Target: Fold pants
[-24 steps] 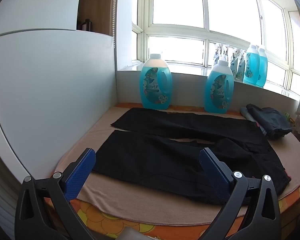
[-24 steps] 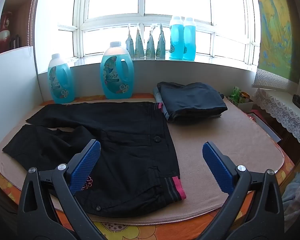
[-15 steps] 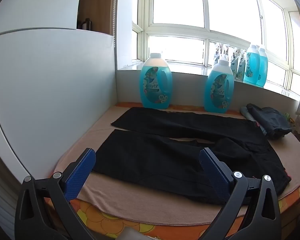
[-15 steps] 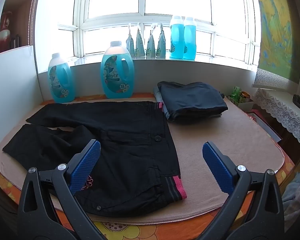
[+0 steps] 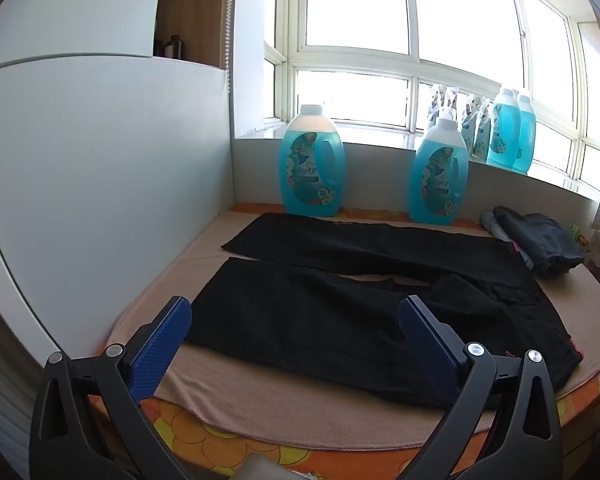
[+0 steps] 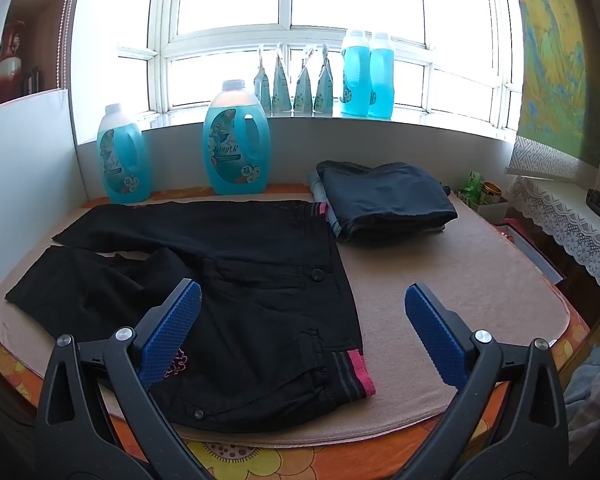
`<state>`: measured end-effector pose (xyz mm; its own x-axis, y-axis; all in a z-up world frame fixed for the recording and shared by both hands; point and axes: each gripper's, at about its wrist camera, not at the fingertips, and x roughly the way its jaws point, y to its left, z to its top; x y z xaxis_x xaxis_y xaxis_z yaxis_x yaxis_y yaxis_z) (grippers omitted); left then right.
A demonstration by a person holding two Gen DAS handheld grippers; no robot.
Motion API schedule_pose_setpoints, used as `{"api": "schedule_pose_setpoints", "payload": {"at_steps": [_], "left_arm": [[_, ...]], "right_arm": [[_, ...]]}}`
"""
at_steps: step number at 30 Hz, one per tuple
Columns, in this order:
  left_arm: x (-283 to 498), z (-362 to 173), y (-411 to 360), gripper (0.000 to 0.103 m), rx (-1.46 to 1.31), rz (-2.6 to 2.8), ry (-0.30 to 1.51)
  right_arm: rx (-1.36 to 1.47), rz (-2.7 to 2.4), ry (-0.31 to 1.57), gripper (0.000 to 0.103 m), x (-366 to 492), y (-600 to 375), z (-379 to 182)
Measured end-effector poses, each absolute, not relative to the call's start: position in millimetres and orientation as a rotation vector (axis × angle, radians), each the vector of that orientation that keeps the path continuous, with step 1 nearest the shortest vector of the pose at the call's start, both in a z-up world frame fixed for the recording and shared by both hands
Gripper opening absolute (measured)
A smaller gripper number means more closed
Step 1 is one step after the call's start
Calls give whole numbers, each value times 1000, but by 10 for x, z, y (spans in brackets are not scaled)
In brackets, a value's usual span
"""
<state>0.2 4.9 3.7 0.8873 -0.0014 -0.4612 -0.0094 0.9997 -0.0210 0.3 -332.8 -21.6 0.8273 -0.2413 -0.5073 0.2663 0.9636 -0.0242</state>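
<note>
Left wrist view: the left gripper (image 5: 294, 314) has its jaws wide apart with nothing between them, above the black pants (image 5: 340, 304) lying flat on the beige mat (image 5: 300, 408). The right gripper (image 6: 302, 304) is also released, empty, with the waistband at 6 o'clock and folded clothes (image 6: 384, 200) at 1 o'clock.

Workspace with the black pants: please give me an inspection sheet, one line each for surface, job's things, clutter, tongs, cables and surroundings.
Surface: beige mat over an orange flowered cover.
Job's things: black pants lie spread flat, legs apart, waistband with pink trim toward the right.
Clutter: folded dark clothes stacked at the back right, beside the waistband.
Tongs: left tongs and right tongs are open, holding nothing.
Cables: nothing seen.
Surroundings: blue detergent jugs below a bright window; white panel on the left.
</note>
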Motion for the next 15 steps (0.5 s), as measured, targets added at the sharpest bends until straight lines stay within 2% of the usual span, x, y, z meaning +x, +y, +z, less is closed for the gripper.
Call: {"api": "schedule_pose_setpoints", "payload": {"at_steps": [15], "left_arm": [[64,-39,142,103,-26,9,492]], "right_arm": [[54,-259,531,103,35,-3336,-260]]}}
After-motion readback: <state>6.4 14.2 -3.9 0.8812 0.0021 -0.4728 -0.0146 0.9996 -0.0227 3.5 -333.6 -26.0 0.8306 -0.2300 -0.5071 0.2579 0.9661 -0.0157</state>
